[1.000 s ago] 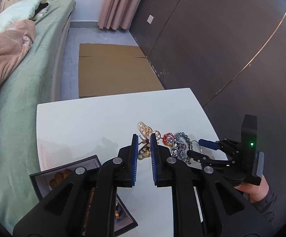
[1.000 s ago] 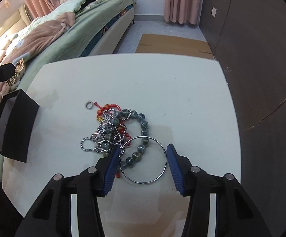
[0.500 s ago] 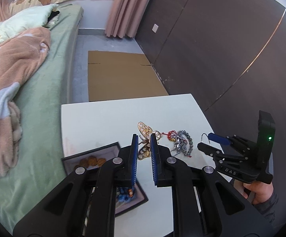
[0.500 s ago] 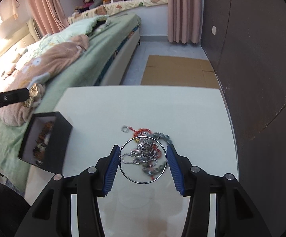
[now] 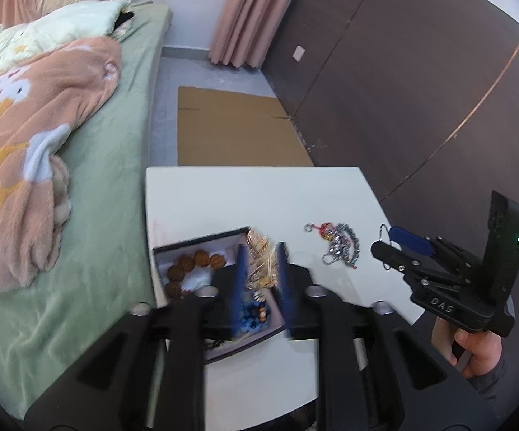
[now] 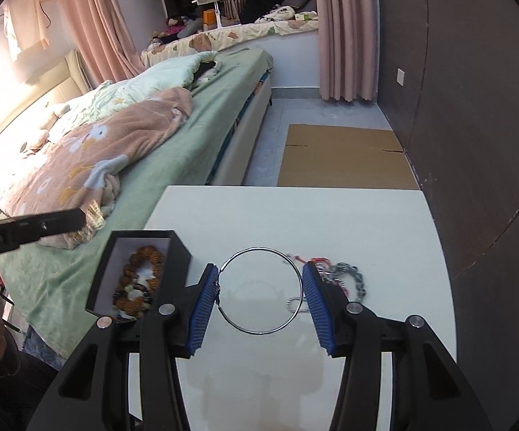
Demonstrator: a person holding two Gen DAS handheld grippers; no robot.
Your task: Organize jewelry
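While the left tool (image 5: 261, 265) stands over the open black jewelry box (image 5: 202, 242), its jaws are opening, with a gold filigree ornament (image 5: 259, 260) between the blue pads; motion blur leaves it unclear whether the pads are touching it. That box sits at the left near corner of the white worktop (image 5: 259, 194), beside the green bed (image 5: 116, 186), and holds a bracelet of brown beads (image 5: 195, 262) and some smaller blue and orange pieces. The right tool (image 6: 261, 298) is set part-way open, its two pads pressing on opposite sides of a thin silver bangle (image 6: 259, 249), which is lifted clear of the worktop. A tangle of silver chain and red cord (image 6: 345, 276) lies on the worktop to the right of the box, just beyond the right tool. A hand (image 5: 478, 350) grips the right tool's handle.
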